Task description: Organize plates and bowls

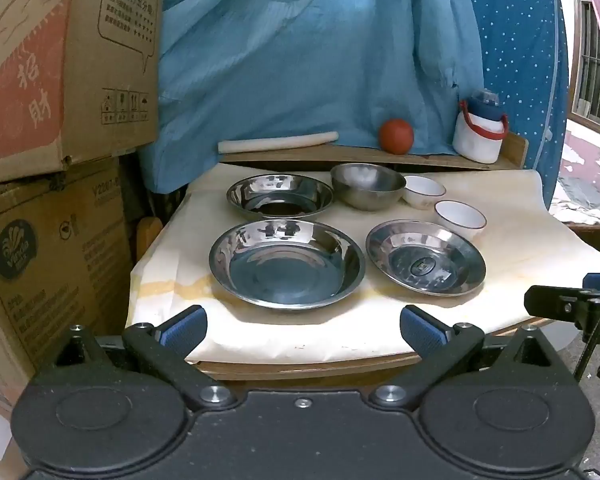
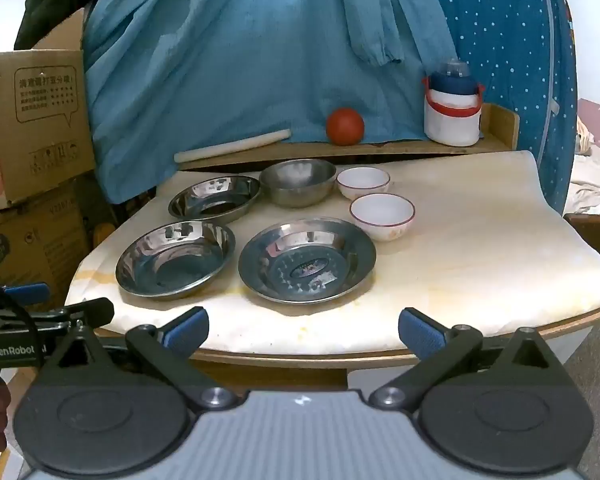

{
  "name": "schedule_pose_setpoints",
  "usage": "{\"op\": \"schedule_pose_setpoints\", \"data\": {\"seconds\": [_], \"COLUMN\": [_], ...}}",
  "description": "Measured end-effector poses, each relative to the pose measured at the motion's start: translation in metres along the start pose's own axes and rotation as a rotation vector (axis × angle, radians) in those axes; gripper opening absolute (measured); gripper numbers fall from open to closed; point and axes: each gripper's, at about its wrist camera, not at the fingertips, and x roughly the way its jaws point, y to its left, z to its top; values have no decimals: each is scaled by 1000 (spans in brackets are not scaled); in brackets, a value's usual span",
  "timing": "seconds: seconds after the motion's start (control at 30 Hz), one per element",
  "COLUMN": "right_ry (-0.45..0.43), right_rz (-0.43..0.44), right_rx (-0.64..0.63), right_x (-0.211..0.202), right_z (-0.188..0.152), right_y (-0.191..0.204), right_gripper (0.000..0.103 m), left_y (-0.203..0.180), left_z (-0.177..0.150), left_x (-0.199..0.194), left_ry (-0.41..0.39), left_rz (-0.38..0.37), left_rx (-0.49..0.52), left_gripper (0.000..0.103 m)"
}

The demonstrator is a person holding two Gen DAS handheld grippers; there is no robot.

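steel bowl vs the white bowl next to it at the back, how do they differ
The steel bowl is grey, dull metal; the white bowl is glossy white with a thin red rim line. The steel bowl is clearly wider and deeper than the white bowl. The steel bowl sits beside a steel plate; the white bowl sits beside a second white one. Both stand upright and look empty on the table.

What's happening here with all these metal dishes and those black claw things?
A person holds two hand-held grippers, left hand-held gripper and right hand-held gripper, both open and empty at the table's near edge. Nothing is picked up yet. On the table sit three steel plates, a steel bowl and two white bowls, all separate, unstacked.
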Motion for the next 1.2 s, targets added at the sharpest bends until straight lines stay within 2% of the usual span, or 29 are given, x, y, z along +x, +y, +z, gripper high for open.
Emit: {"op": "schedule_pose_setpoints", "data": {"seconds": [1.2], "right_ry": [5], "right_rz": [5], "right_rx": [7], "right_x": [-1], "right_z": [-2], "right_y": [-1], "right_gripper": [103], "left_y": [-2], "left_z": [-3], "left_x": [-2], "left_ry": [-5], "left_rz": [1], "left_rx": [8], "left_gripper": [102]}}
